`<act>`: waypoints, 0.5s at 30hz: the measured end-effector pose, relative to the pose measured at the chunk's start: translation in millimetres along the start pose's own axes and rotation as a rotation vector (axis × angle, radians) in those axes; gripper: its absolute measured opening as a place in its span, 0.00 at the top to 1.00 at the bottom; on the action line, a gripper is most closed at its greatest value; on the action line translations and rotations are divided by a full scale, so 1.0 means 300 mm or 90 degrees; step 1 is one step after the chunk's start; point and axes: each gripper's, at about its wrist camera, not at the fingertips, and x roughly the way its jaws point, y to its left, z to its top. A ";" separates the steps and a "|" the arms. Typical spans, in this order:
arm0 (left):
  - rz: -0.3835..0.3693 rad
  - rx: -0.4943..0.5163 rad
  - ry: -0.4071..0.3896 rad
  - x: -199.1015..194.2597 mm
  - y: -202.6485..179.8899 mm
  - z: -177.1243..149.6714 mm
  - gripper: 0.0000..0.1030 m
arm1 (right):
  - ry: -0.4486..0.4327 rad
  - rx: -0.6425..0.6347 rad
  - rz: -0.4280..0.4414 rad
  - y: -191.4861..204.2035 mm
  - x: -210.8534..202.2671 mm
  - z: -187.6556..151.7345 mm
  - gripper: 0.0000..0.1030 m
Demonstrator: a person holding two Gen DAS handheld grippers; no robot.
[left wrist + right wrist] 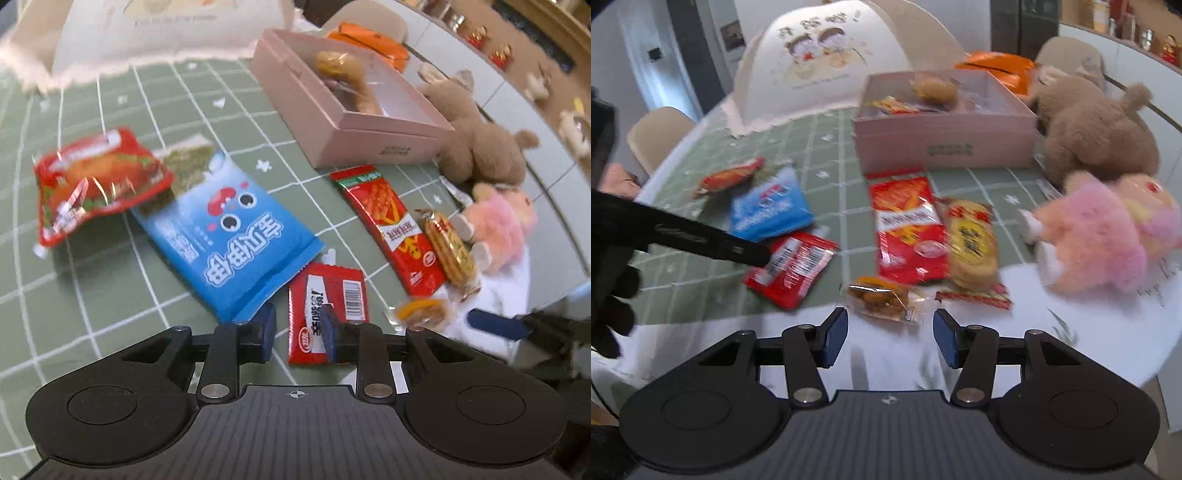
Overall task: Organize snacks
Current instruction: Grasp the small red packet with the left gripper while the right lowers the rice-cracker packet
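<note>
A pink box (pixel 332 110) (pixel 945 136) holds a few snacks at the back of the green checked tablecloth (pixel 110 277). Loose snacks lie in front: a red chicken pack (pixel 96 181), a blue pack (pixel 229 236) (pixel 768 206), a small red pack (pixel 327 314) (pixel 794 266), a long red pack (pixel 391 229) (pixel 908 229), a yellow cracker pack (pixel 447 247) (pixel 971 243) and a clear-wrapped pastry (pixel 421 310) (pixel 882 299). My left gripper (pixel 299 332) is open just above the small red pack. My right gripper (pixel 890 334) is open just short of the pastry.
A brown plush toy (pixel 480 144) (pixel 1097 136) and a pink plush toy (pixel 498 229) (pixel 1108 229) lie at the right. A white mesh food cover (pixel 827 62) stands behind. Orange packs (pixel 997 62) lie beyond the box. The table's edge is close to my right gripper.
</note>
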 end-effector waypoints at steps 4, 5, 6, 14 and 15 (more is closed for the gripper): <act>-0.037 -0.001 0.007 0.016 -0.002 0.003 0.71 | -0.011 -0.049 0.000 0.079 0.050 0.016 0.53; -0.044 -0.002 0.008 0.020 -0.007 0.004 0.71 | -0.010 -0.056 -0.005 0.096 0.068 0.019 0.56; -0.049 -0.004 0.010 0.026 -0.012 0.007 0.71 | -0.006 -0.061 -0.003 0.106 0.082 0.020 0.57; -0.140 0.004 0.001 0.015 -0.072 0.000 0.70 | 0.005 -0.081 -0.007 0.112 0.102 0.002 0.57; -0.151 0.006 0.002 0.015 -0.079 0.001 0.70 | 0.005 -0.080 -0.005 0.108 0.098 -0.002 0.57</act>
